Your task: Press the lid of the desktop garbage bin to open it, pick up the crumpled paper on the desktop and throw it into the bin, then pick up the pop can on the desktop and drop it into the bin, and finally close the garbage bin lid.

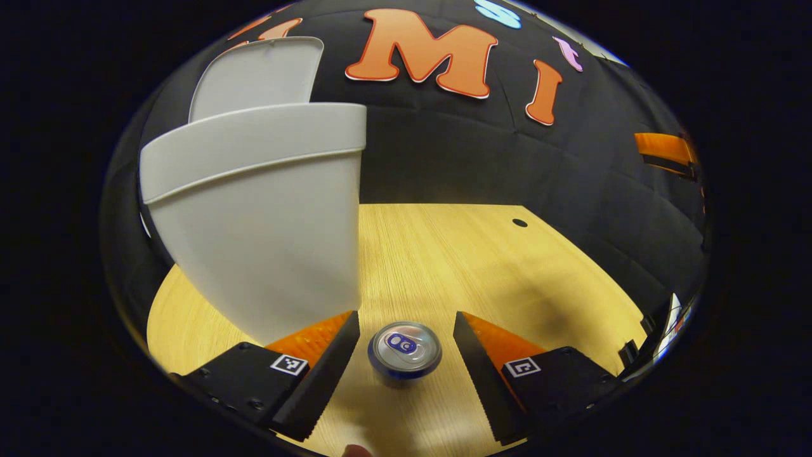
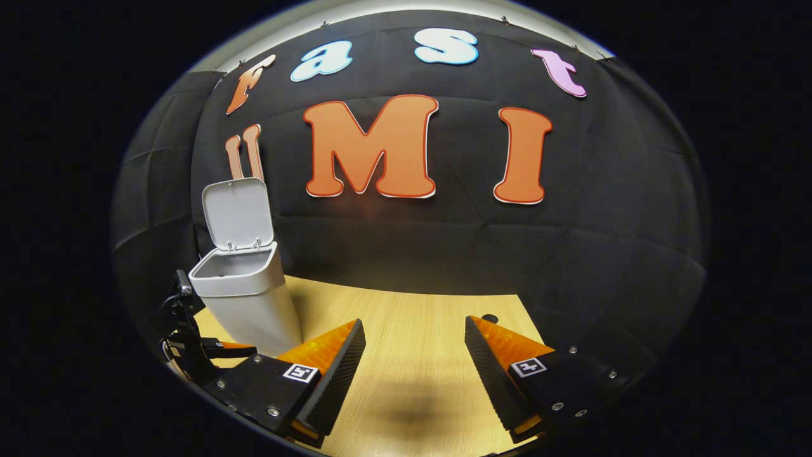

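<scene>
In the left gripper view a pop can (image 1: pixel 404 350) stands upright on the wooden desktop (image 1: pixel 444 254), silver top with a blue tab area. My left gripper (image 1: pixel 406 324) is open, one finger on each side of the can, with gaps to both. The white garbage bin (image 1: pixel 260 216) rises close on the left, its lid (image 1: pixel 257 73) tipped up and open. In the right gripper view the same bin (image 2: pixel 244 298) stands at the far left with its lid (image 2: pixel 236 212) raised. My right gripper (image 2: pixel 413 330) is open above bare desktop (image 2: pixel 412 355) with nothing between its fingers.
A small dark hole (image 1: pixel 519 223) marks the desktop near its back edge. The black cloth wall closes the booth behind the desk. The left gripper and its body (image 2: pixel 190 346) appear low beside the bin in the right gripper view.
</scene>
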Motion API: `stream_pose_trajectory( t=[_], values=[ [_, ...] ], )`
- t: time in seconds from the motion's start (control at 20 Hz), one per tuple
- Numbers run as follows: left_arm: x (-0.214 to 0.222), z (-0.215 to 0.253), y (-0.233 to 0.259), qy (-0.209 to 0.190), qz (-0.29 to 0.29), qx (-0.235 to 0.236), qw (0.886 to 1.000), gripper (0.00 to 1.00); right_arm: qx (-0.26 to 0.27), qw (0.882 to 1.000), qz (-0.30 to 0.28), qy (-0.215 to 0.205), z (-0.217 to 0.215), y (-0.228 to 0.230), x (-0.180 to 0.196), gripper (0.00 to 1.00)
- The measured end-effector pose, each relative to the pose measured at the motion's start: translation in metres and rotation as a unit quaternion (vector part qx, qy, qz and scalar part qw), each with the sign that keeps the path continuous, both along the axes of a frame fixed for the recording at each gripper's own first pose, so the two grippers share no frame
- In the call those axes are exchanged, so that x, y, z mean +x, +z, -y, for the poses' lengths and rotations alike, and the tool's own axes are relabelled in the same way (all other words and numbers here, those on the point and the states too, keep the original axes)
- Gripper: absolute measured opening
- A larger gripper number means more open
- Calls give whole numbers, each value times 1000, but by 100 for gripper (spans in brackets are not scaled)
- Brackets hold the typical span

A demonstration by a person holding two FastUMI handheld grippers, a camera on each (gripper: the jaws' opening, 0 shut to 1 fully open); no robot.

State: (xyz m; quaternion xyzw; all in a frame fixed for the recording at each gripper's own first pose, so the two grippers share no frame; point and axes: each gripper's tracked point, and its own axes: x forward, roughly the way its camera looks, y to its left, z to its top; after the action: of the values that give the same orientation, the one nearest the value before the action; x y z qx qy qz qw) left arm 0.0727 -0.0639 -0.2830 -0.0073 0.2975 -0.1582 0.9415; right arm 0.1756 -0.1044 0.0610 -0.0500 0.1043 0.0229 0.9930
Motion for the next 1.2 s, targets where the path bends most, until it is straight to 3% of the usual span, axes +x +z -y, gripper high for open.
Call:
stream_pose_trajectory(
  t=[0.55, 0.65, 0.7, 0.9, 1.2],
  values=[
    [0, 1, -62, 12, -53, 24, 998, 98, -2, 1000, -31, -3, 2, -25, 6, 94],
    [6, 0, -58, 11, -47, 22, 999, 94, -4, 999, -36, -2, 2, -27, 6, 94],
    [4, 2, -58, 8, -46, 20, 999, 87, -6, 999, -38, -2, 2, -29, 5, 94],
    [4, 3, -48, 5, -36, 10, 999, 86, -4, 999, -38, -1, 1, -29, 5, 94],
    [5, -14, 12, 24, -19, -23, 999, 85, 2, 1000, -31, 7, -9, -22, 5, 94]
  ],
)
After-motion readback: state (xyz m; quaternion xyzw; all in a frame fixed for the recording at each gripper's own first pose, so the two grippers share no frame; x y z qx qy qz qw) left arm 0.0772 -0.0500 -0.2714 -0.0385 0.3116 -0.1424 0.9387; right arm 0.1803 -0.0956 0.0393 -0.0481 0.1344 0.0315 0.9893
